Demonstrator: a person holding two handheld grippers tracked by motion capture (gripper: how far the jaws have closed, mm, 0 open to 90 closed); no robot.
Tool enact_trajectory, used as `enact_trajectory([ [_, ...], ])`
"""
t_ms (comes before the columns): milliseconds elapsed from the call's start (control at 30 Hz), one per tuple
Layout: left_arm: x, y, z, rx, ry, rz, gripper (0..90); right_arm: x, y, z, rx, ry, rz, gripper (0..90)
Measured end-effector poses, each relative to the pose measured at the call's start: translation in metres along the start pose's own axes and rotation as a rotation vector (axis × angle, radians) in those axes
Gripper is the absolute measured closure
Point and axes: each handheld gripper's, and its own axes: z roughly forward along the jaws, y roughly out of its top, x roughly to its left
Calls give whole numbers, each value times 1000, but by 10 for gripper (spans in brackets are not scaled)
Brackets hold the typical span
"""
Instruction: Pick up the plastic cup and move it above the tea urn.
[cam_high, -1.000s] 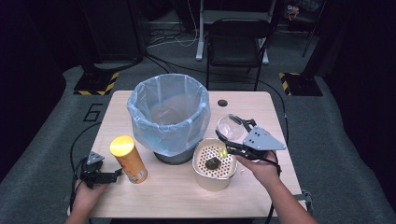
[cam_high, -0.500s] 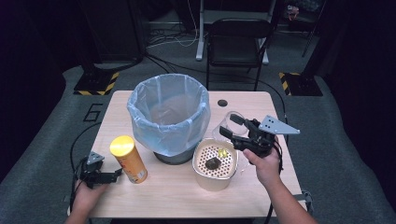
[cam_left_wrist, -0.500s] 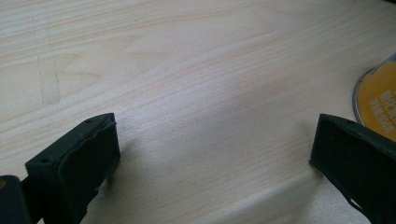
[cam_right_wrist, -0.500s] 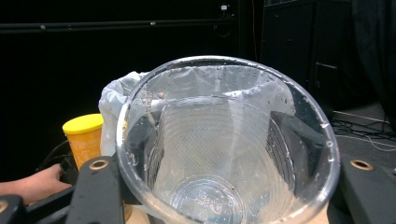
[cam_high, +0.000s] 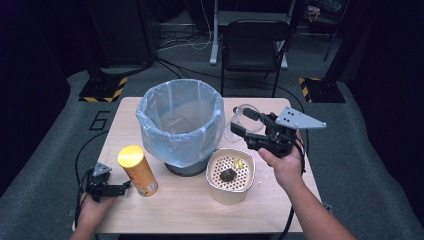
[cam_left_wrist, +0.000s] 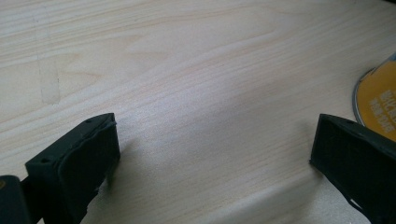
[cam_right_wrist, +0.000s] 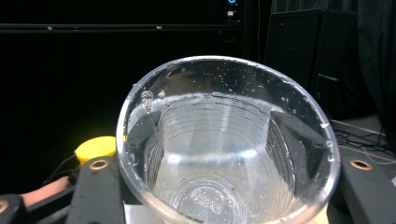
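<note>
The right gripper (cam_high: 246, 131) holds a clear plastic cup (cam_right_wrist: 228, 140) between its jaws, tipped on its side above the worktop (cam_high: 190, 205), just right of the bin lined with a pale blue bag (cam_high: 180, 125) and behind the perforated cream container (cam_high: 230, 175). The left gripper (cam_high: 112, 189) rests at the worktop's near left corner, jaws spread wide and empty, beside the yellow-lidded orange canister (cam_high: 137, 170).

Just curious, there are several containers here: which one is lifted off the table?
The clear plastic cup, clamped in the right gripper. The lined bin, the yellow-lidded can and the beige strainer pot all stand on the table.
</note>
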Motion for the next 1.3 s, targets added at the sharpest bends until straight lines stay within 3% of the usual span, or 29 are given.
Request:
enact_trajectory([
  [100,0,0,0,-1,0,0,11,2,21,12,0,-10,-35,364],
  [233,0,0,0,-1,0,0,11,-1,34,27,10,-2,-40,369],
  [500,0,0,0,-2,0,0,12,-5,44,51,17,1,-45,369],
  [533,0,0,0,-2,0,0,12,-4,46,60,20,10,-56,369],
  [1000,0,0,0,-1,-2,2,11,-3,41,119,76,32,-65,350],
  [1033,0,0,0,-1,-2,2,11,-2,40,131,102,27,-68,334],
  [1167,1,0,0,3,-1,9,11,1,39,145,141,30,-74,331],
  [1200,-1,0,0,-3,-7,-14,11,2,37,154,151,37,-70,331],
  [1300,-1,0,0,-2,-8,-13,11,6,34,166,170,35,-73,330],
])
